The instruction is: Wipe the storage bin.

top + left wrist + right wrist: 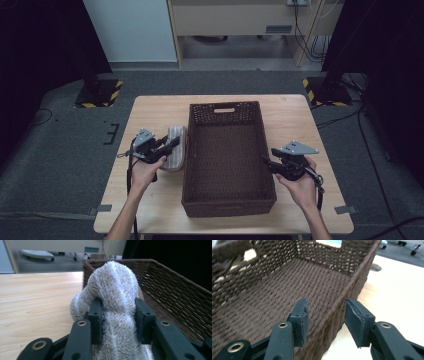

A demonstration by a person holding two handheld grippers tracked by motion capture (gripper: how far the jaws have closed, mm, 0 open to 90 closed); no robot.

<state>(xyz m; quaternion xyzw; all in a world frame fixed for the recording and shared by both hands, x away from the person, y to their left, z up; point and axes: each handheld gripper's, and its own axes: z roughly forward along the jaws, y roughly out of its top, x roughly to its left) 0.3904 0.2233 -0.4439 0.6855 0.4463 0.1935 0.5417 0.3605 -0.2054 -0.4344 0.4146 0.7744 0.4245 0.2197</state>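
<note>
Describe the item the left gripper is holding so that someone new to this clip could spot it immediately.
On the light wooden table stands a big dark brown woven basket. Just outside its left wall lies a rolled cream terry-cloth towel, pinched by the left gripper. It is the one soft, pale thing there.

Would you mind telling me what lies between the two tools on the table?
In the high view, the brown wicker basket sits between them. The left tool grips a rolled towel beside its left wall; the right tool is at its right wall.
</note>
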